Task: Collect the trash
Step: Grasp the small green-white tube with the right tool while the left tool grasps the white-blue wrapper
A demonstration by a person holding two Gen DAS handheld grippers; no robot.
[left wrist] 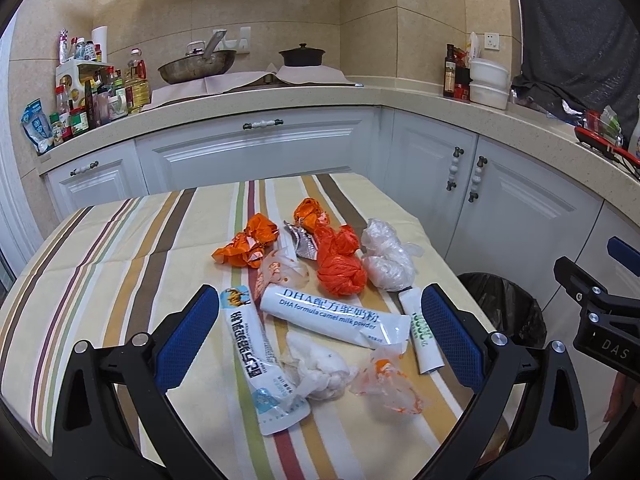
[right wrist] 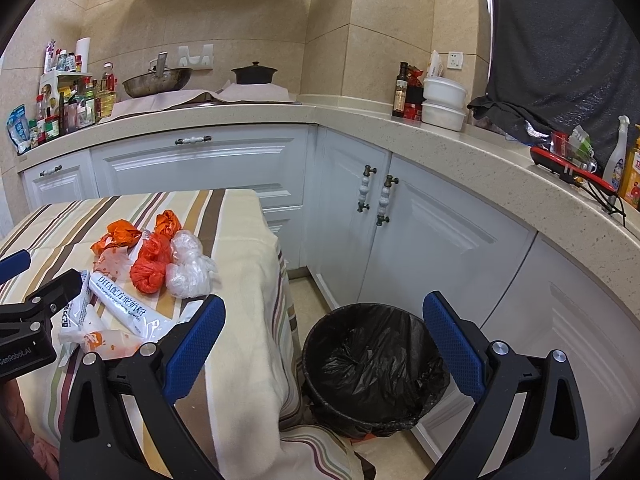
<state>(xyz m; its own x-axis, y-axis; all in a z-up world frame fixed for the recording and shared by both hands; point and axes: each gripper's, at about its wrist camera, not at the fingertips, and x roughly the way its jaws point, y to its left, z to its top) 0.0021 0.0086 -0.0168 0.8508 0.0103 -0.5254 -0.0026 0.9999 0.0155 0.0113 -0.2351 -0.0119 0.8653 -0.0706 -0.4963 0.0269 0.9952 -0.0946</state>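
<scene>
Trash lies in a heap on the striped tablecloth (left wrist: 120,248): a white milk powder sachet (left wrist: 332,314), a second sachet (left wrist: 256,356), a crumpled white tissue (left wrist: 320,372), an orange plastic bag (left wrist: 340,268), a clear bag (left wrist: 386,258) and orange wrappers (left wrist: 248,246). My left gripper (left wrist: 320,320) is open, hovering just above the near trash. My right gripper (right wrist: 324,328) is open and empty above the black-lined trash bin (right wrist: 372,364), which stands on the floor right of the table. The bin (left wrist: 508,304) also shows in the left wrist view.
White cabinets (right wrist: 420,240) and an L-shaped counter (right wrist: 460,148) surround the table. The counter holds bottles (left wrist: 100,96), a wok (left wrist: 196,66), a black pot (left wrist: 300,56) and white containers (right wrist: 444,104). A narrow floor strip (right wrist: 304,292) runs between table and cabinets.
</scene>
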